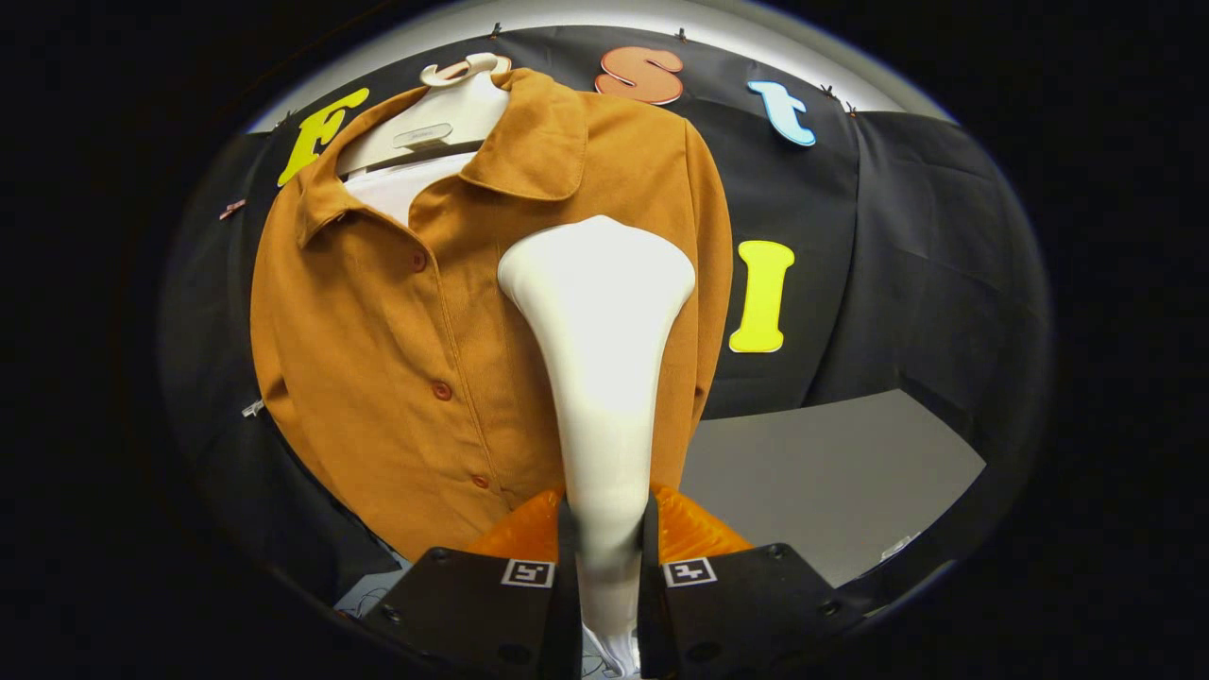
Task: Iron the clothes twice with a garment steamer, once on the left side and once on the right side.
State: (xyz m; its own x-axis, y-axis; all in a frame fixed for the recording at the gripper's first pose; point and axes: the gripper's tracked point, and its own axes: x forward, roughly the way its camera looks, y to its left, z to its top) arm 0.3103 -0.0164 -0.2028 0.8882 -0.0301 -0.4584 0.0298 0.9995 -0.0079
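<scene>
A brown button-up shirt (pixel 397 331) hangs on a white hanger (pixel 444 118) just ahead of me, its collar spread and its buttons running down the middle. A white garment steamer (pixel 600 321) stands upright between my fingers, its wide head resting against the shirt's right half, below the collar. My gripper (pixel 607 543) is shut on the steamer's narrow handle, one finger pressing each side.
A grey table surface (pixel 831 472) lies to the right of the shirt and beyond my fingers. Black cloth walls close the booth behind and to the right. A few papers or cables show low down beneath the fingers.
</scene>
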